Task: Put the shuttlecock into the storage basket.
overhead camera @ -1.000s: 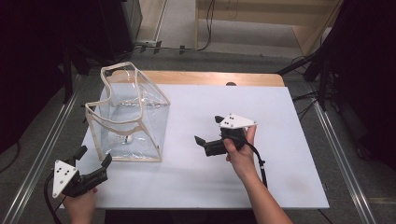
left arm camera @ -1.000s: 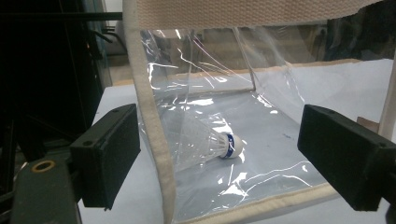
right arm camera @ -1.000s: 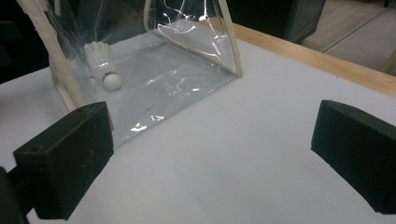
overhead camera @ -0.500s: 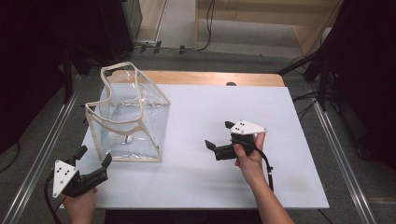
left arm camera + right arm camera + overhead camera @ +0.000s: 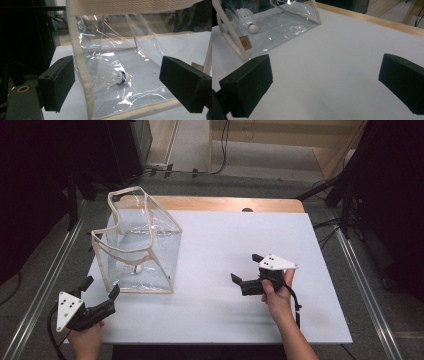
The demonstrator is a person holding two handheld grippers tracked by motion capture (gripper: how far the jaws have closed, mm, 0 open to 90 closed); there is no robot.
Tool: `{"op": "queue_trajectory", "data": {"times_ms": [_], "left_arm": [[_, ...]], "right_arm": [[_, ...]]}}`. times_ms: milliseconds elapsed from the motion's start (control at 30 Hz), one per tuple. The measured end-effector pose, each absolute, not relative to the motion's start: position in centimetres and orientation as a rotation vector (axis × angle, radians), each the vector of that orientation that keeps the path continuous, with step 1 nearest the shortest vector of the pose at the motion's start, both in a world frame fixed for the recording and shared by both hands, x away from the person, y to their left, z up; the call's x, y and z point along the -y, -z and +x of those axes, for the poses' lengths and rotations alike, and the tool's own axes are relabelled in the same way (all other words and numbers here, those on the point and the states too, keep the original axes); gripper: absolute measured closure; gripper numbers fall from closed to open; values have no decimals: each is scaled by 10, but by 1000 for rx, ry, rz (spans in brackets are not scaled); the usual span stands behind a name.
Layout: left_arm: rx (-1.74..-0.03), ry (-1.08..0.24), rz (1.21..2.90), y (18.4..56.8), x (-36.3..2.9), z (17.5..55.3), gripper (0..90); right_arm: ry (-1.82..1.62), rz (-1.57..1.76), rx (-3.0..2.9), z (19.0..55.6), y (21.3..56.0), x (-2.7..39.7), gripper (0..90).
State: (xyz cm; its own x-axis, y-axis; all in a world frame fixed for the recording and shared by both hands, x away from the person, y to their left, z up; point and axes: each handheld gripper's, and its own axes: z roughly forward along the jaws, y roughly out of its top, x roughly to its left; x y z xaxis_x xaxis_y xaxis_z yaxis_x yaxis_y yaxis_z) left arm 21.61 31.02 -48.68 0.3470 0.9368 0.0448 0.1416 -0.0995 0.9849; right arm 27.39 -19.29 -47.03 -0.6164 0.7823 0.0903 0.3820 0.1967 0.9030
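A clear plastic bag (image 5: 137,245) with cream fabric edging stands open on the left of the white table. A white shuttlecock (image 5: 113,76) lies on its side inside it, its cork tip (image 5: 253,28) showing through the clear wall. My left gripper (image 5: 100,289) is open at the table's front left corner, just short of the bag's near corner edge (image 5: 83,72), which sits between the jaws' line of sight. My right gripper (image 5: 245,267) is open over bare table right of centre, its jaws pointing left toward the bag (image 5: 269,23), holding nothing.
The white table top (image 5: 225,240) has a wooden strip (image 5: 225,203) along its far edge. Metal rails (image 5: 50,275) run along both sides below the table. Dark equipment and cables (image 5: 360,195) stand beyond the right side.
My right gripper has drawn back toward the person and rightward, away from the bag. The left gripper and the bag have stayed put.
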Motion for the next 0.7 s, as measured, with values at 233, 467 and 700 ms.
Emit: {"op": "queue_trajectory", "data": {"times_ms": [233, 467, 700], "left_arm": [[-1019, -917, 1522, 487, -310, 216, 137], [-1019, -917, 1524, 487, -310, 216, 137], [-1018, -919, 1525, 487, -310, 216, 137]], "right_arm": [[-1386, 1127, -2062, 268, 478, 208, 0], [-1383, 1157, -2032, 261, 483, 223, 0], [-1379, 1195, -1997, 254, 489, 240, 0]]}}
